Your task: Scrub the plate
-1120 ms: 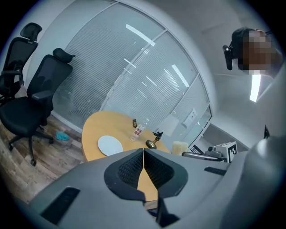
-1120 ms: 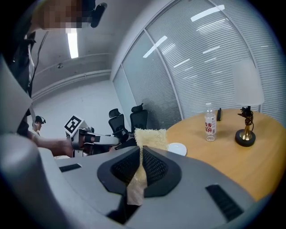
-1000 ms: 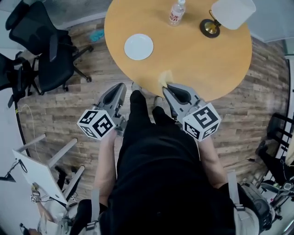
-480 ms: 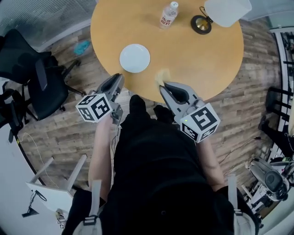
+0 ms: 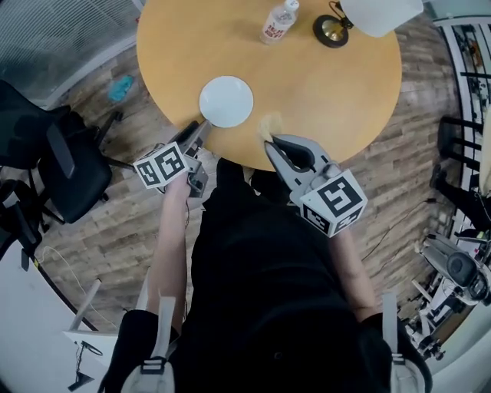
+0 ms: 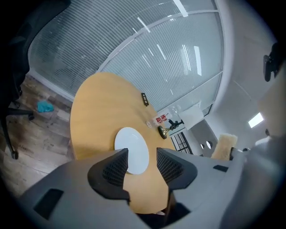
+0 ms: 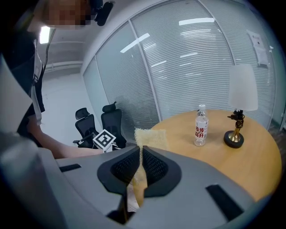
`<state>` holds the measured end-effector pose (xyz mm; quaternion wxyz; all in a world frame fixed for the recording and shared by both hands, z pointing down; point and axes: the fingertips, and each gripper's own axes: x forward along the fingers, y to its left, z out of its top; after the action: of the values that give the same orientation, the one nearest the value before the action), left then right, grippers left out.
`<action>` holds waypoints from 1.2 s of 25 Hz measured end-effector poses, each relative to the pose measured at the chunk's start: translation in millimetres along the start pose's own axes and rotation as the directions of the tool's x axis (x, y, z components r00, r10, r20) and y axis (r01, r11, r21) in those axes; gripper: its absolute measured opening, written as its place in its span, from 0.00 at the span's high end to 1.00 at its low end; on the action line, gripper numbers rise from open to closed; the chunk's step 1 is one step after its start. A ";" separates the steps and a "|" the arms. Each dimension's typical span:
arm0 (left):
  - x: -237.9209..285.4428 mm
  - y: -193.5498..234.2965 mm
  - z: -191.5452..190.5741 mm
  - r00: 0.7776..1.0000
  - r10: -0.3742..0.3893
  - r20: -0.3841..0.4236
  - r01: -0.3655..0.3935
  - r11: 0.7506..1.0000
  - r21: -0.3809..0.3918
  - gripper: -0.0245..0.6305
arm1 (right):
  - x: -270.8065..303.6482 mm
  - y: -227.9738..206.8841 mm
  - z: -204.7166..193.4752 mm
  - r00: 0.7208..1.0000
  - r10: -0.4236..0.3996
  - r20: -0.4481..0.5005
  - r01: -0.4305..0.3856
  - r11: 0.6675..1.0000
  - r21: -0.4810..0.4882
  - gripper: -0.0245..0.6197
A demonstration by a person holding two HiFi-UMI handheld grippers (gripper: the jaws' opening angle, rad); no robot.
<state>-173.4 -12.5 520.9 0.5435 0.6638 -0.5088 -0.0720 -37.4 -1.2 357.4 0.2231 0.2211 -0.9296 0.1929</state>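
Since the earlier frames the left gripper (image 5: 201,127) (image 6: 142,156) has been brought forward from beside the person's leg up to the near rim of the plate (image 5: 226,101) (image 6: 132,150). Its jaws have just been opening. They are now held well apart and nothing is pressed between the pads. In the left gripper view the near part of the plate is seen through the gap between them. Whether the tips touch the rim cannot be told.

The plate is white and round, and it is laid flat on the round wooden table (image 5: 330,100), close to the table edge on the person's side.

To the right of the plate, at the same table edge, the right gripper (image 5: 270,142) (image 7: 141,154) is held. Its jaws are closed on a yellow sponge (image 5: 270,127) (image 7: 149,137), which is pinched between the pads and sticks out past the tips. The sponge is kept near the plate but apart from it.

Beyond the plate, on the far side of the table, a clear bottle (image 5: 278,21) (image 7: 201,126) with a red label is stood upright. To the right of the bottle a lamp (image 5: 368,17) (image 7: 241,96) with a white shade and a dark round foot is seen.

To the left of the plate, off the table, a black office chair (image 5: 54,165) is placed on the wooden floor, and a small blue thing (image 5: 120,88) (image 6: 44,106) is left on the floor between the chair and the table
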 end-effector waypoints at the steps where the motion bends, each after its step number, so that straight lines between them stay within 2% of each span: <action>1: 2.6 5.7 -1.2 1.000 0.000 -0.006 0.000 1.000 -0.016 0.66 | 2.3 0.3 -0.4 1.000 -0.008 -0.003 0.008 1.000 0.001 0.92; 5: 16.0 25.2 -11.3 0.998 -0.015 -0.065 0.010 0.998 -0.065 0.60 | 10.3 -1.0 -0.5 0.999 -0.040 -0.009 0.040 0.999 0.014 0.92; 8: 27.4 36.5 -17.8 0.995 -0.020 -0.093 0.011 0.994 -0.105 0.60 | 14.7 -2.5 -0.9 0.999 -0.043 -0.015 0.043 0.999 0.019 0.92; 12: 38.1 48.1 -17.4 0.996 -0.021 -0.090 0.007 0.987 -0.162 0.60 | 18.4 -5.1 -3.1 0.999 -0.042 -0.032 0.043 0.999 0.032 0.92; 20: 49.2 49.0 -11.8 0.994 -0.047 -0.095 0.026 0.978 -0.208 0.62 | 23.9 -18.4 1.7 0.999 -0.035 -0.039 0.037 0.998 0.045 0.92; 26: 59.0 53.7 -13.0 0.989 0.008 -0.145 -0.027 0.990 -0.136 0.74 | 31.3 -27.7 8.5 0.999 -0.040 -0.029 0.041 0.998 0.051 0.92; 30: 58.6 62.0 -13.6 0.984 0.073 -0.164 -0.090 0.991 -0.098 0.88 | 34.4 -26.6 10.9 0.999 -0.032 -0.022 0.033 0.998 0.053 0.92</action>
<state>-174.0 -41.1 602.4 0.6191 0.6165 -0.4859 -0.0226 -55.4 -39.4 372.5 0.2303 0.2401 -0.9179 0.2162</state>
